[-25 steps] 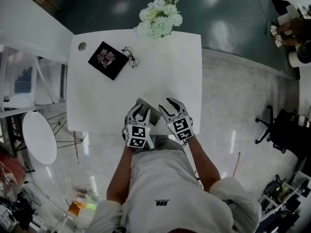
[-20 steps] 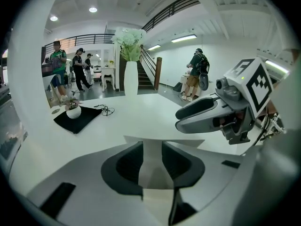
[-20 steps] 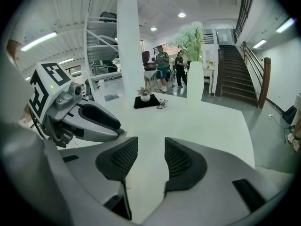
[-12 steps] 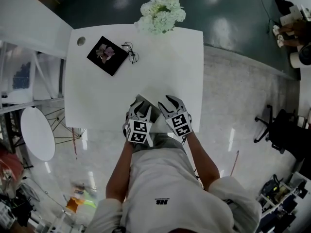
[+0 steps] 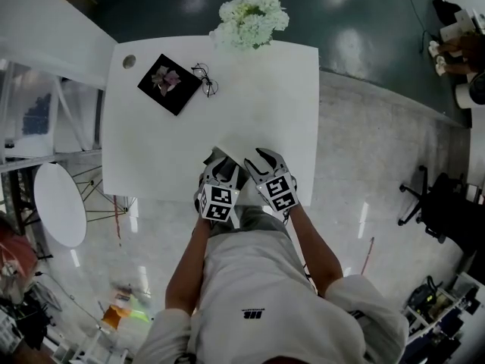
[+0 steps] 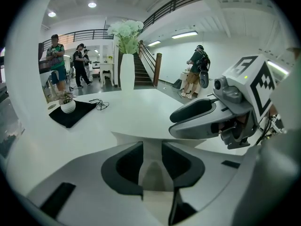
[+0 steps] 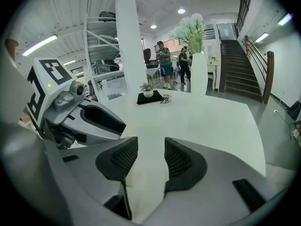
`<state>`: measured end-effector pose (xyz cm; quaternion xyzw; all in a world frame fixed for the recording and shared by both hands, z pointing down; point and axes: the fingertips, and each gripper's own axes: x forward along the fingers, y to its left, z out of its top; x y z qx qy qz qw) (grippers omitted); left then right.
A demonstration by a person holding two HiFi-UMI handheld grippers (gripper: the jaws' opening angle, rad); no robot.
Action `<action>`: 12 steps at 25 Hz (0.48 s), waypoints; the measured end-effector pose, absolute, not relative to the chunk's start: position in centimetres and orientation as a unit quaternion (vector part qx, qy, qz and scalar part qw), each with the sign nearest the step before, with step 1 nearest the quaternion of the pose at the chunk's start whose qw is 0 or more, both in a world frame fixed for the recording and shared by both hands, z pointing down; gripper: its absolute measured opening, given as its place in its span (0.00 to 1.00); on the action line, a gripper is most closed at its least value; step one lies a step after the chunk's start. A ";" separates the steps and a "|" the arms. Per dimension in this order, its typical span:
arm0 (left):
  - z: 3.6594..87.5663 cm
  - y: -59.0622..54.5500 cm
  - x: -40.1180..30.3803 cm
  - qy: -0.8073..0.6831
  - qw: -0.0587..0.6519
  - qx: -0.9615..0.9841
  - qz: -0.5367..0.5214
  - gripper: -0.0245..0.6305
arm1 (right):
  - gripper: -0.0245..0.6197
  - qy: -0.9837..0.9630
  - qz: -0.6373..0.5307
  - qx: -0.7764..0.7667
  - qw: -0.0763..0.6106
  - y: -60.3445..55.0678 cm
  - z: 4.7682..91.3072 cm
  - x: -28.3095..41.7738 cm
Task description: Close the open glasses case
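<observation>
The white glasses case (image 5: pixel 229 157) lies at the near edge of the white table (image 5: pixel 250 105), mostly hidden under both grippers. My left gripper (image 5: pixel 220 164) is shut on a thin white part of the case (image 6: pixel 151 161), which fills the gap between its pads; a flat white panel of the case (image 6: pixel 141 136) juts out just beyond the jaws. Just right of it, my right gripper (image 5: pixel 260 158) is open over the cream case surface (image 7: pixel 129 171), which shows between its ribbed pads (image 7: pixel 178 160). Each gripper shows in the other's view: the right gripper (image 6: pixel 197 119) and the left gripper (image 7: pixel 96 119).
At the far left of the table a black cloth (image 5: pixel 169 84) holds a small pot, with dark-framed glasses (image 5: pixel 204 82) beside it. A white vase of flowers (image 5: pixel 250 10) stands at the far edge. There is a round hole (image 5: pixel 129 61) in the far left corner. Several people stand in the background.
Both grippers stay side by side on the case at the table's near edge. They have edged slightly forward, and the head view has shifted a little.
</observation>
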<state>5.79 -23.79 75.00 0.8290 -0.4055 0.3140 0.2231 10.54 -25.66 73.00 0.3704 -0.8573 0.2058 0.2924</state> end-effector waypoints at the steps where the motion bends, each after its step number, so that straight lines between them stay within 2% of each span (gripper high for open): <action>1: 75.0 -23.7 5.8 -0.407 0.224 0.828 0.314 0.25 | 0.32 -0.859 0.206 0.368 0.290 -25.5 72.9 10.4; 12: 74.7 -21.9 5.6 -0.424 0.229 0.819 0.311 0.25 | 0.30 -0.872 0.213 0.345 0.275 -23.9 72.5 9.0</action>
